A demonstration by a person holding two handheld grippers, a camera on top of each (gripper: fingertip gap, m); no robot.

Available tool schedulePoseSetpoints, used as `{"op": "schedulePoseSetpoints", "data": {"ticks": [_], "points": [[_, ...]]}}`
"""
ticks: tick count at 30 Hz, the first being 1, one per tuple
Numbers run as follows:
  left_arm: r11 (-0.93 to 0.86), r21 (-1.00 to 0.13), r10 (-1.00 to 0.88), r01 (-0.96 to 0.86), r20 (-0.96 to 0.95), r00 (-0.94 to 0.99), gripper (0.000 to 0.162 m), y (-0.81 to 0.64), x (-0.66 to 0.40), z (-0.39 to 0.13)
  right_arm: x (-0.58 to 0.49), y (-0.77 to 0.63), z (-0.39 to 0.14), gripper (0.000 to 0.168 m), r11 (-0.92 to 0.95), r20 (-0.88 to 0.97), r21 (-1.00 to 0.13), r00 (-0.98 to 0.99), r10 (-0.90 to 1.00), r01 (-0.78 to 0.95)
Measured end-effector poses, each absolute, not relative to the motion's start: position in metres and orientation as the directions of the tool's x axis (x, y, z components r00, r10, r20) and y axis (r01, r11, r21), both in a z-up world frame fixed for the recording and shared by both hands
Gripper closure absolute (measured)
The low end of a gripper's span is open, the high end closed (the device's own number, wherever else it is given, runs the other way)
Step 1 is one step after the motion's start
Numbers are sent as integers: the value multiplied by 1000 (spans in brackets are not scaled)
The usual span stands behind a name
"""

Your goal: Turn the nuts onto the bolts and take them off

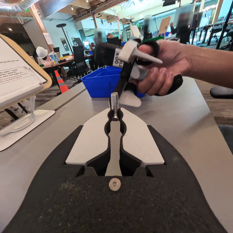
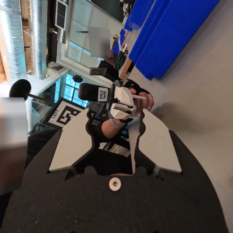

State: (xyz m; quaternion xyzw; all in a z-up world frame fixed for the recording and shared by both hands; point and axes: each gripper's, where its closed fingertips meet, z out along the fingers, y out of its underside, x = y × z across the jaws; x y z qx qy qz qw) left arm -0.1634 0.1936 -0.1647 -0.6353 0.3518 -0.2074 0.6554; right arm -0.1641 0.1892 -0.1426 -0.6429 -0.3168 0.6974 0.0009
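Note:
My left gripper (image 1: 114, 111) is shut on the hex head of a silver bolt (image 1: 114, 100). The bolt stands upright with its threaded shaft pointing up and bare; no nut shows in either view. A hand holds my right gripper (image 1: 129, 99) just right of the bolt and close to it, tilted down towards the grey table (image 1: 170, 132). In the right wrist view, which is rolled sideways, my right gripper (image 2: 116, 112) is open and empty. The left gripper (image 2: 121, 107) with the bolt (image 2: 124, 109) lies just beyond its fingertips.
Blue plastic bins (image 1: 100, 83) stand on the table behind the bolt and also show in the right wrist view (image 2: 163, 37). A white sign on a stand (image 1: 18, 75) is at the left. A framed marker card (image 2: 65, 116) stands behind the left gripper. My two grippers' fingertips are within a few centimetres of each other.

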Motion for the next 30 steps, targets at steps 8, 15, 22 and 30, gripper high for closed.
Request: {"op": "schedulePoseSetpoints", "data": {"ticks": [8, 15, 22, 30], "points": [[114, -968, -725, -225, -236, 647, 153, 192, -157, -171, -175, 180, -160, 125, -808, -920, -390, -216, 326, 442], [92, -967, -722, -238, -230, 653, 153, 193, -156, -176, -176, 181, -165, 128, -818, -931, -363, -222, 291, 447], [-100, -993, -693, -63, 24, 721, 105, 187, -169, -167, -167, 196, -157, 128, -793, -892, -450, -163, 422, 411], [-253, -967, -579, 37, 182, 795, 102, 196, -200, -185, -46, 357, -37, 128, -354, -214, -903, 460, 862, 242]]}}
